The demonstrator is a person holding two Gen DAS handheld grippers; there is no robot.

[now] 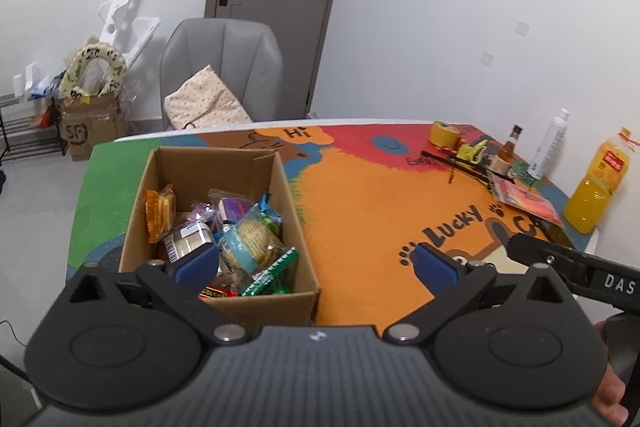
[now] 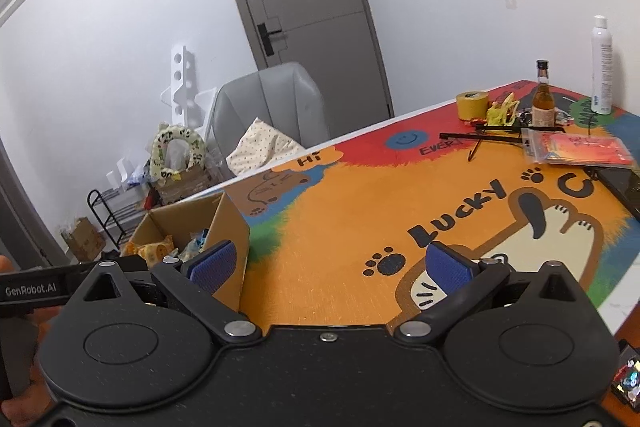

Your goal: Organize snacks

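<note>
An open cardboard box (image 1: 288,187) stands on the colourful table mat (image 1: 380,195), holding several wrapped snacks (image 1: 248,239): an orange cracker pack (image 1: 160,211), purple and blue-green packets, a green one at the front. My left gripper (image 1: 316,263) hovers over the box's near right corner, open, nothing between its blue pads (image 1: 196,263). In the right wrist view the box (image 2: 228,223) sits at the left. My right gripper (image 2: 332,263) is open above the orange mat (image 2: 340,211), beside the box's right wall, empty.
At the table's far right stand a yellow tape roll (image 2: 472,105), a small brown bottle (image 2: 543,99), a white spray can (image 2: 601,67), an orange juice bottle (image 1: 600,183), black sticks (image 2: 484,137) and a red bagged packet (image 2: 580,149). A grey chair (image 1: 224,67) with a cushion sits behind the table.
</note>
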